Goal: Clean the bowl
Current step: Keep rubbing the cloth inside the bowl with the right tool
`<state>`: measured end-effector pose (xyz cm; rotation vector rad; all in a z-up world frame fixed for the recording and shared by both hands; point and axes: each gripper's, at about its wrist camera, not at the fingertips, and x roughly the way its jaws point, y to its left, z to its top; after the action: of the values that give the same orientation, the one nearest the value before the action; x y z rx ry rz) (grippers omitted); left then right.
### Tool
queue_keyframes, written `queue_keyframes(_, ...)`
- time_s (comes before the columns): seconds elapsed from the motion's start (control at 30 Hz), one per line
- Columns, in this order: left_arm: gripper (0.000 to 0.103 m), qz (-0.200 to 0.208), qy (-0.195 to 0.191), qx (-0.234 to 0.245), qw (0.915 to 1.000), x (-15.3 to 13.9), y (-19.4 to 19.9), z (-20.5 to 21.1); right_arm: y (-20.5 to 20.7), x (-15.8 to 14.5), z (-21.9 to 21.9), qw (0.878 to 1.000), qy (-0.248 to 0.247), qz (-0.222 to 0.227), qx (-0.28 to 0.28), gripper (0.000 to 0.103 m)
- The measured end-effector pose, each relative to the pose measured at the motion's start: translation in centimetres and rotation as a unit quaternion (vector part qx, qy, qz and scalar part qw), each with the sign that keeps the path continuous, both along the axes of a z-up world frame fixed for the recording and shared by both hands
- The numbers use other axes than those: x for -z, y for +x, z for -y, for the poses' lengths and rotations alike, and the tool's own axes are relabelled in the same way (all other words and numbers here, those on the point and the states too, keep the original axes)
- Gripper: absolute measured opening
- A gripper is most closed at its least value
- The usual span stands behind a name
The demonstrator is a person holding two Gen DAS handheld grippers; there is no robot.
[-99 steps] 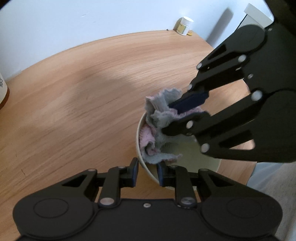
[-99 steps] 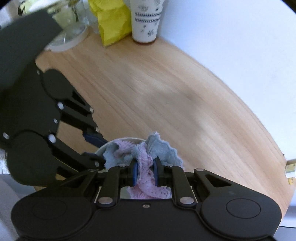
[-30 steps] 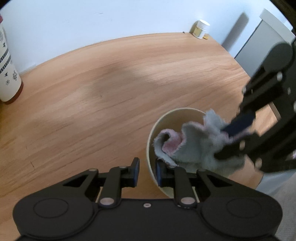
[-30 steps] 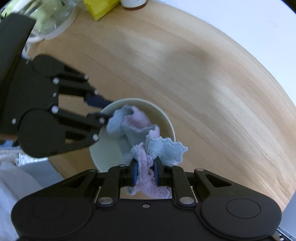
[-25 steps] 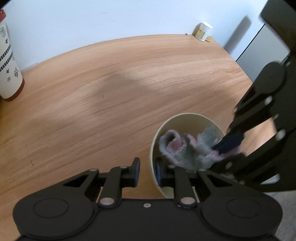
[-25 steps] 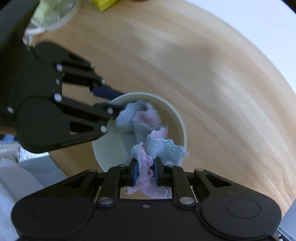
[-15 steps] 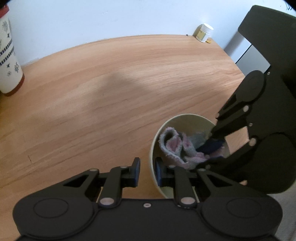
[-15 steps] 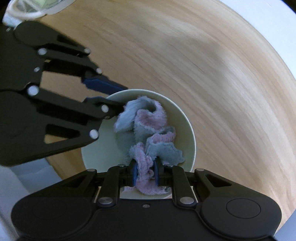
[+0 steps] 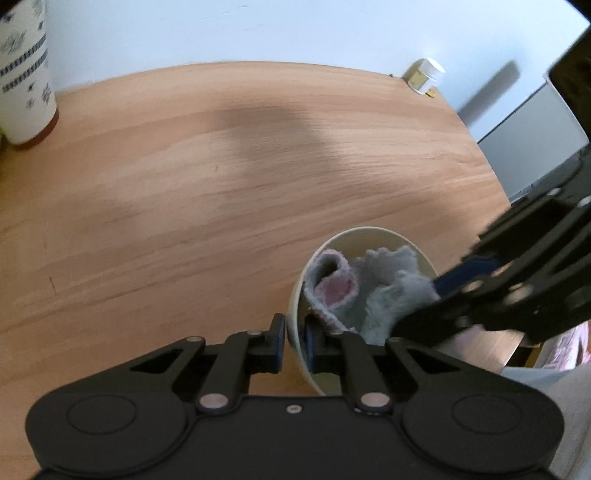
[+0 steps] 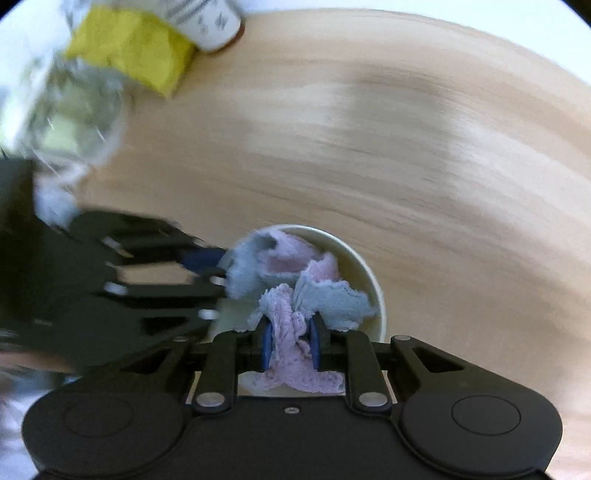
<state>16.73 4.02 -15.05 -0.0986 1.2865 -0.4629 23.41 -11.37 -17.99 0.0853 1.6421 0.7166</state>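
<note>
A cream bowl (image 9: 376, 236) (image 10: 362, 266) sits near the front edge of the wooden table (image 9: 221, 177). My left gripper (image 9: 294, 341) is shut on the bowl's near rim, one finger outside the wall and one inside. A crumpled grey and pink cloth (image 9: 373, 291) (image 10: 291, 291) fills the bowl. My right gripper (image 10: 289, 349) is shut on the cloth and enters the left wrist view from the right (image 9: 443, 295). The right wrist view is motion-blurred.
A patterned white cup (image 9: 24, 74) (image 10: 207, 22) stands at the table's far left by the wall. A yellow bag (image 10: 136, 55) and a clear glass vessel (image 10: 70, 114) lie near it. A small white-lidded jar (image 9: 423, 75) stands at the far right corner.
My right gripper has swept the cloth round inside the bowl and now lies lower and further right in the left wrist view. The left gripper keeps its hold on the rim.
</note>
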Motion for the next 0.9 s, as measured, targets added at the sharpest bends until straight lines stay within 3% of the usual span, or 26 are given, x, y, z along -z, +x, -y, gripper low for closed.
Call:
queue_keyframes(0.17,0.01,-0.007,-0.004,-0.013,0.9999,0.3,0.0,-0.3,-0.9,0.9,0.4,0.997,0.023,-0.059,0.031,0.022)
queue_keyframes(0.4,0.01,-0.007,0.013,-0.011,0.9998,0.6,0.4,0.2,-3.2,1.5,-1.8,0.998,0.002,-0.061,-0.036,0.022)
queue_keyframes(0.53,0.011,-0.003,0.016,-0.006,0.9998,0.7,0.4,0.5,-4.2,2.1,-3.4,0.995,-0.033,-0.028,-0.089,0.02)
queue_keyframes(0.67,0.011,-0.008,0.009,-0.012,0.9998,0.9,0.6,0.3,-5.5,1.6,-5.0,0.986,-0.066,0.043,-0.148,0.02)
queue_keyframes(0.9,0.017,-0.02,-0.02,-0.036,0.999,0.7,0.5,-0.7,-7.4,0.8,-6.7,0.959,-0.123,0.148,-0.207,0.022)
